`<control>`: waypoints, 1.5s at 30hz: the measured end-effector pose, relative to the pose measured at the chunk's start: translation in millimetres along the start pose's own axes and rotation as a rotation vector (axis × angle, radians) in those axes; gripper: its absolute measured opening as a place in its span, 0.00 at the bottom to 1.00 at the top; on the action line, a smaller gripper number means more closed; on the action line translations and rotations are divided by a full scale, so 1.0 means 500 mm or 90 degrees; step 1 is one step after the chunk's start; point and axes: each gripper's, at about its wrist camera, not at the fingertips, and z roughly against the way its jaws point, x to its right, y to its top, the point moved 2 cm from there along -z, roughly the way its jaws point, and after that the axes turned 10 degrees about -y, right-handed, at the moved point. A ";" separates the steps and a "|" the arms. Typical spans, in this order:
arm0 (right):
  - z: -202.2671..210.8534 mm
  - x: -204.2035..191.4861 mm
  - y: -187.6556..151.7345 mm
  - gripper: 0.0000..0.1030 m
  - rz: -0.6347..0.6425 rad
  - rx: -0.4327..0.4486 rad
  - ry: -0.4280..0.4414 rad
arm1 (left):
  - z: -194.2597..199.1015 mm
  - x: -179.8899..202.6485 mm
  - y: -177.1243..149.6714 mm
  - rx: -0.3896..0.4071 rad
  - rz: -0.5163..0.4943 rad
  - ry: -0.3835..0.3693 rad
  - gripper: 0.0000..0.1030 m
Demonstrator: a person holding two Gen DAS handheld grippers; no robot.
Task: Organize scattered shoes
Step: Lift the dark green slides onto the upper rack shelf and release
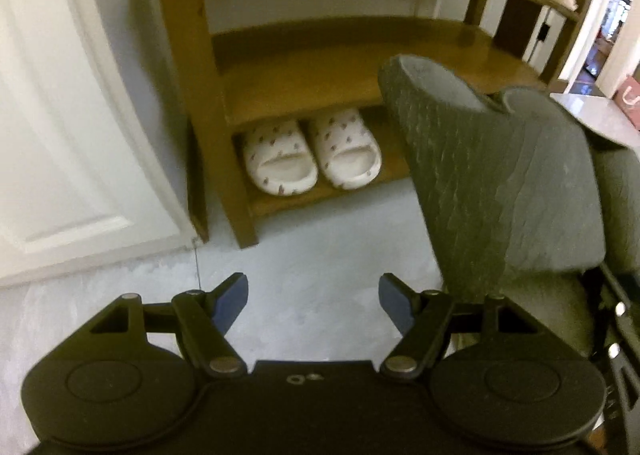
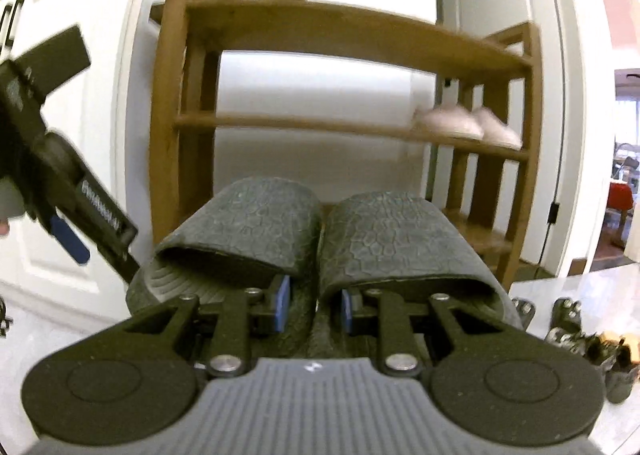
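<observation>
My right gripper point(image 2: 314, 305) is shut on a pair of dark grey textured slippers point(image 2: 256, 231), pinching their inner sides together and holding them up in front of the wooden shoe rack point(image 2: 352, 31). In the left wrist view the same slippers point(image 1: 500, 183) hang at the right, level with the middle shelf point(image 1: 320, 67). My left gripper point(image 1: 313, 301) is open and empty above the pale floor, left of the slippers. It also shows in the right wrist view point(image 2: 68, 231) at the left.
White patterned slippers point(image 1: 310, 151) sit on the rack's bottom shelf. Pinkish slippers point(image 2: 468, 123) sit on a higher shelf at the right. A white door point(image 1: 60, 115) stands left of the rack. More shoes point(image 2: 584, 343) lie on the floor at the right.
</observation>
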 end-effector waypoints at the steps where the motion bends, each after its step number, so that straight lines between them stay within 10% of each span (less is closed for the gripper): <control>1: 0.000 0.004 0.018 0.28 0.002 0.010 -0.001 | 0.010 0.005 0.009 0.006 -0.005 0.004 0.70; 15: -0.094 -0.019 0.248 0.28 -0.001 0.062 0.051 | 0.094 -0.022 0.126 0.028 0.018 0.016 0.71; 25: -0.337 -0.129 0.365 0.28 0.027 0.112 0.075 | 0.060 -0.095 0.297 0.059 0.062 0.091 0.71; 30: -0.496 -0.180 0.395 0.30 0.008 0.043 0.115 | 0.024 -0.125 0.328 0.066 0.076 0.124 0.71; 38: -0.570 -0.195 0.383 0.83 -0.007 -0.005 0.108 | -0.039 -0.140 0.308 0.018 0.079 0.123 0.70; 45: -0.492 -0.159 0.357 0.88 -0.025 0.061 0.136 | -0.042 -0.110 0.303 0.031 0.071 0.119 0.71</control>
